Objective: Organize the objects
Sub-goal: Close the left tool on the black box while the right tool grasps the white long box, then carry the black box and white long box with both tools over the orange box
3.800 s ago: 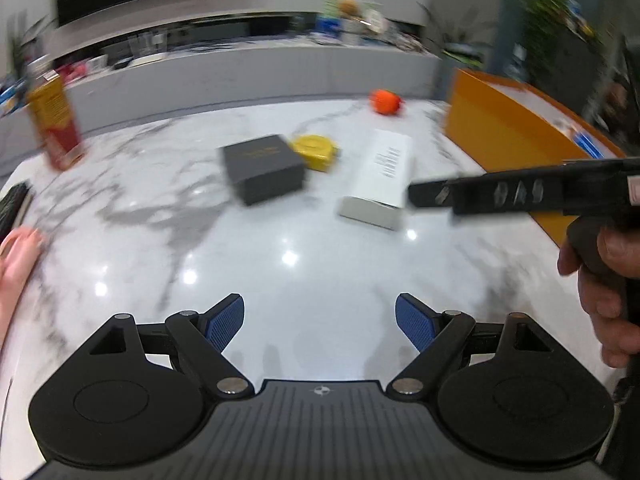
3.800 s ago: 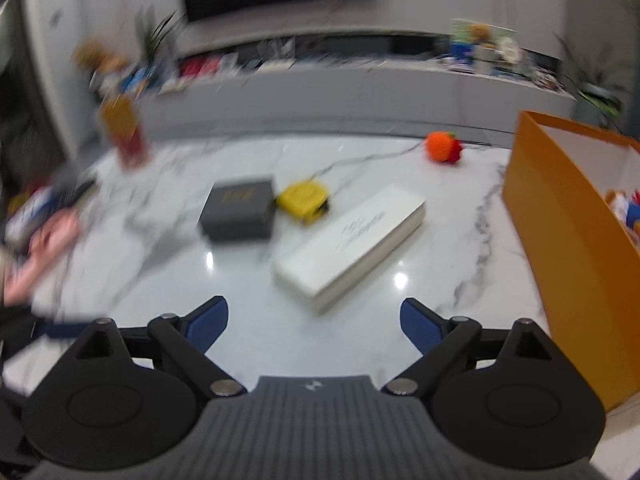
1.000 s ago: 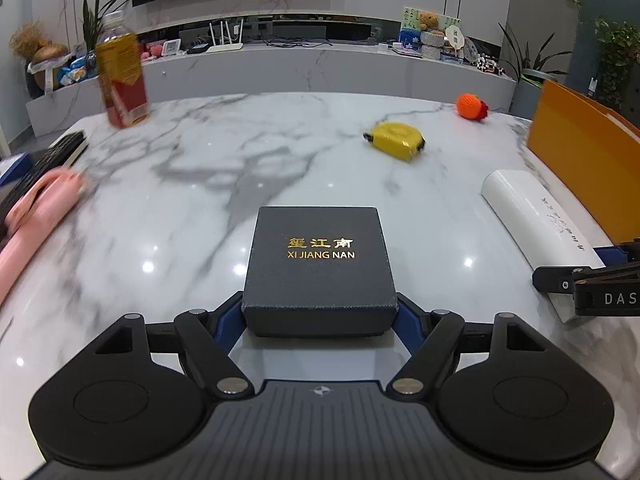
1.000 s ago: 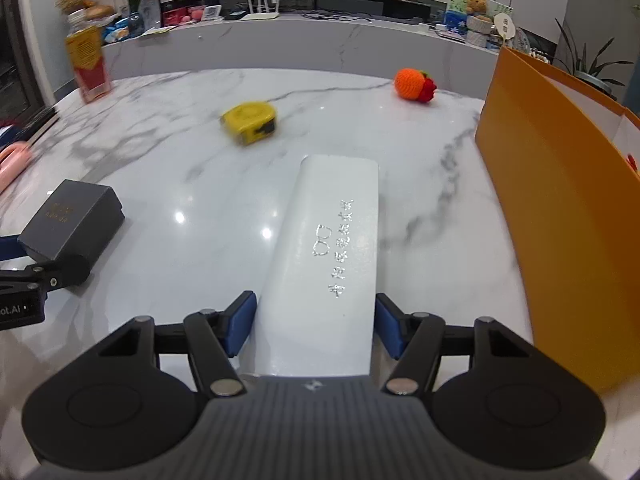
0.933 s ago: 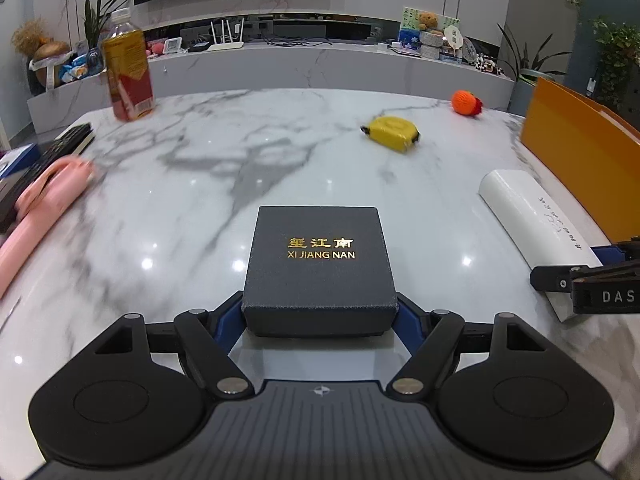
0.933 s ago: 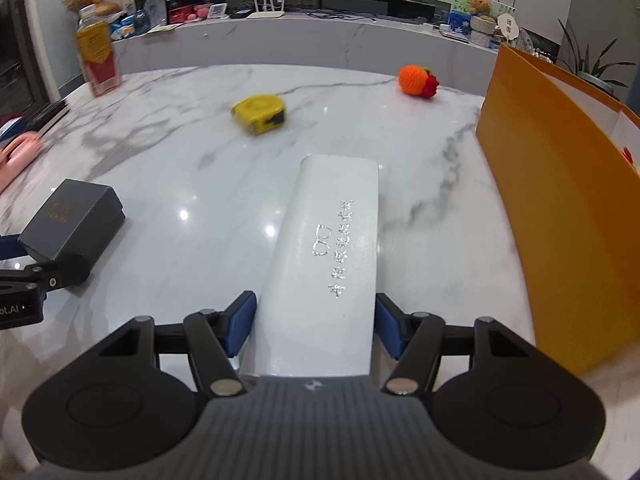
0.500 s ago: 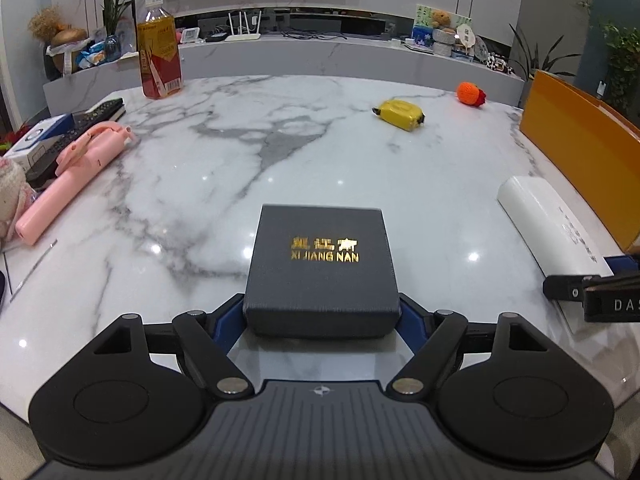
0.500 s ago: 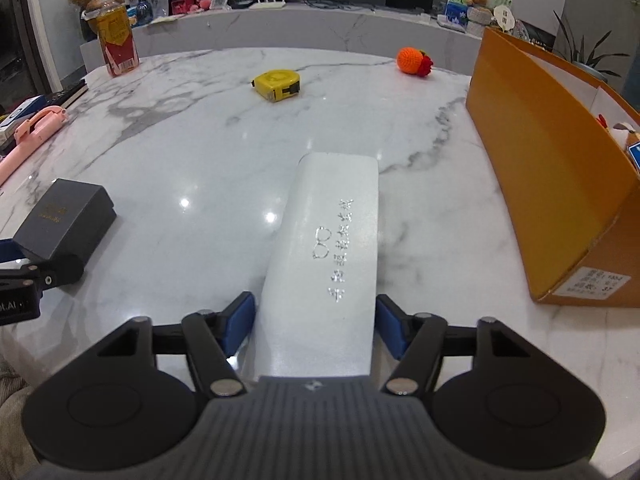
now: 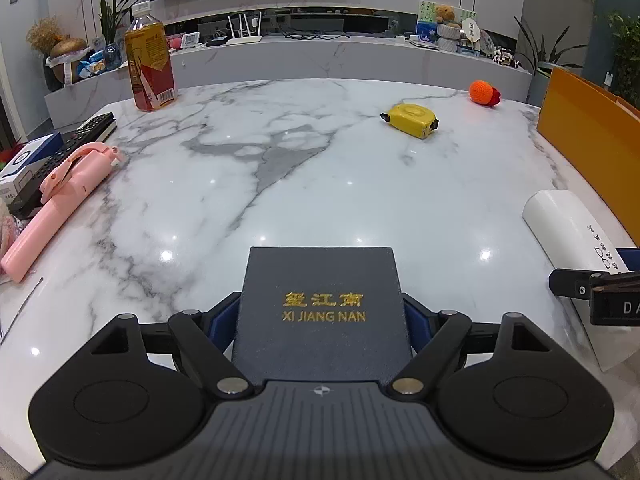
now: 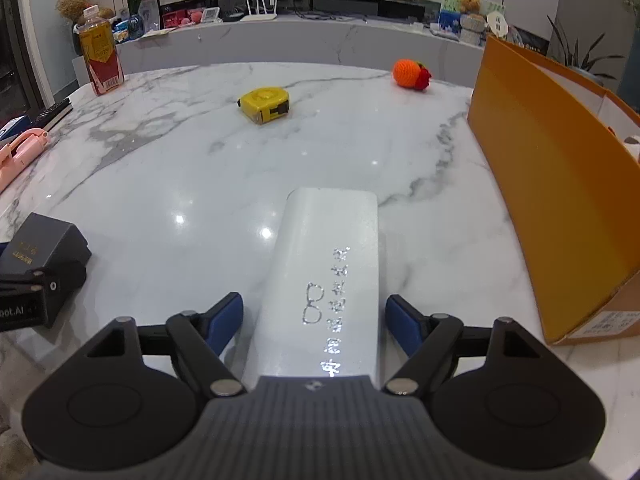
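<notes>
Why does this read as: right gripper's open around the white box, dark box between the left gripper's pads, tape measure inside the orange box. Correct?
Not quite. The tape measure lies on the bare marble table, apart from the orange box, as the right wrist view shows. The rest holds: right gripper open around the white box, dark box between the left gripper pads.

Dark gold-lettered box and long white case, flat on marble.
</notes>
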`<state>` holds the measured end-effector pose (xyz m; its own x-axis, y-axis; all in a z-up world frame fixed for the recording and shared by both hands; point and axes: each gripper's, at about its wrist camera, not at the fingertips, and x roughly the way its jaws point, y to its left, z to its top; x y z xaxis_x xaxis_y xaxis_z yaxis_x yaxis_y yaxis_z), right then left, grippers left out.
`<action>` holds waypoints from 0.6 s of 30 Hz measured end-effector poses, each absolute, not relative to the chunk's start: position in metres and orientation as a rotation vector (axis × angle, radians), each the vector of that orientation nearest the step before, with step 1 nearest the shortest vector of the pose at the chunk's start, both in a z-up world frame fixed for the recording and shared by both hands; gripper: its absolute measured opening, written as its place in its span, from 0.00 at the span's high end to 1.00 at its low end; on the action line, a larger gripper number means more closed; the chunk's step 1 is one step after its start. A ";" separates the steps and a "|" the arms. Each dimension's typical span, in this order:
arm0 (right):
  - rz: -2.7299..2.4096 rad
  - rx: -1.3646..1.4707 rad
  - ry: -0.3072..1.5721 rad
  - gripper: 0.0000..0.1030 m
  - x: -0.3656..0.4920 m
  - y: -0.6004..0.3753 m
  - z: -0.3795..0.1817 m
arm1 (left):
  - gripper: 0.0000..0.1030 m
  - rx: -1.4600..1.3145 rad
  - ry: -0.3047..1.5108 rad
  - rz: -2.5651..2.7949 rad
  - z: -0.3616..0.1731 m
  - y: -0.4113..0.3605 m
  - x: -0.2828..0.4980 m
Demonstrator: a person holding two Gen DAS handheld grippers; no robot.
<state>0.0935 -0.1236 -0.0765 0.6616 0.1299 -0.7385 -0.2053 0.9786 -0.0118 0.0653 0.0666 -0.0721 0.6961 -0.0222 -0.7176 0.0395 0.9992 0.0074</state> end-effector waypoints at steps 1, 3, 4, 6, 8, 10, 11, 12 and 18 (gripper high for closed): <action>0.191 -0.096 0.822 0.23 0.093 -0.124 -0.077 | 0.14 0.022 0.798 -0.037 -0.071 0.066 0.065; 0.193 -0.099 0.816 0.23 0.092 -0.124 -0.077 | 0.14 0.026 0.803 -0.047 -0.071 0.065 0.066; 0.194 -0.099 0.812 0.23 0.092 -0.124 -0.077 | 0.14 0.024 0.806 -0.051 -0.071 0.065 0.066; 0.195 -0.099 0.808 0.27 0.091 -0.124 -0.077 | 0.15 0.007 0.809 -0.060 -0.070 0.066 0.063; 0.202 -0.103 0.803 0.32 0.088 -0.123 -0.076 | 0.15 -0.019 0.809 -0.064 -0.069 0.067 0.060; 0.202 -0.104 0.798 0.38 0.085 -0.122 -0.075 | 0.15 -0.041 0.811 -0.061 -0.067 0.069 0.054; 0.206 -0.102 0.801 0.38 0.084 -0.122 -0.075 | 0.15 -0.051 0.813 -0.060 -0.067 0.069 0.052; 0.207 -0.099 0.803 0.38 0.083 -0.123 -0.075 | 0.15 -0.060 0.814 -0.058 -0.065 0.070 0.049; 0.221 -0.061 0.821 0.38 0.073 -0.128 -0.071 | 0.15 -0.086 0.786 -0.044 -0.049 0.076 0.032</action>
<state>0.0727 -0.1280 -0.0714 0.6596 0.1721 -0.7316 -0.2191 0.9752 0.0319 0.0324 0.0763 -0.0490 0.7058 -0.0722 -0.7048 0.0078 0.9955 -0.0941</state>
